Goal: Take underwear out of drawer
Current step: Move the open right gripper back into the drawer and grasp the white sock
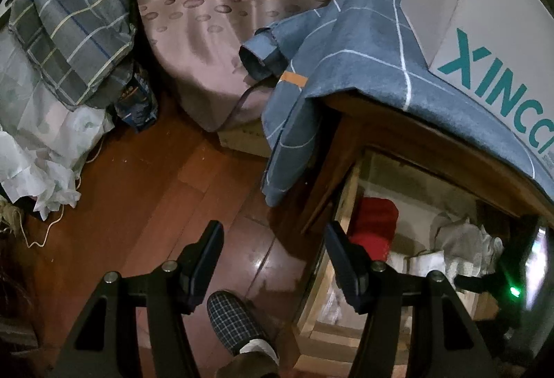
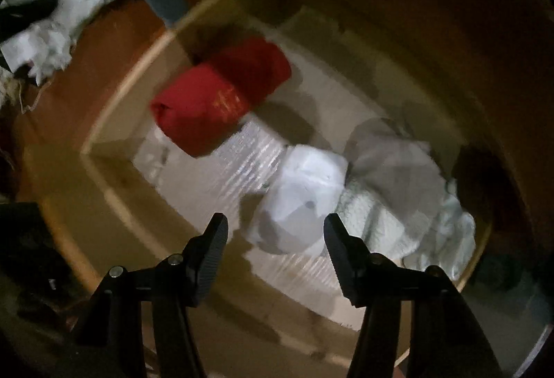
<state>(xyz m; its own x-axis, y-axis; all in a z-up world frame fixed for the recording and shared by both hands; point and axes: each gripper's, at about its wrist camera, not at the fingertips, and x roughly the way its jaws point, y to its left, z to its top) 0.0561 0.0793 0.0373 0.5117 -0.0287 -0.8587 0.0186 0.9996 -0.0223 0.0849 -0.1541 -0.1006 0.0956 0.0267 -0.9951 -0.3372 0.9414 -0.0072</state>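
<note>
The drawer (image 2: 114, 122) stands pulled out of a wooden cabinet (image 1: 332, 149), and its pale wooden walls frame the contents. The right tool (image 2: 275, 229) points down into the drawer with its jaws apart and nothing between the pads; it has hold of nothing. Directly beyond its fingertips lies a white folded bundle (image 2: 304, 191), apart from both pads. A red folded garment (image 2: 214, 97) lies further off, toward the far left corner of the drawer. A grey cloth (image 2: 398, 163) and a pale knitted cloth (image 2: 387, 225) lie to the right of the white bundle, touching it. The right wrist view is blurred, so which of these pieces is the underwear cannot be told.

The left tool (image 1: 273, 239) is held over the wooden floor (image 1: 145, 191) beside the drawer, jaws apart and empty. In the left wrist view a blue checked cloth (image 1: 353, 66) drapes over the cabinet top, under a white carton (image 1: 484, 42). A checked slipper (image 1: 232, 322) shows on the floor between the fingers.
</note>
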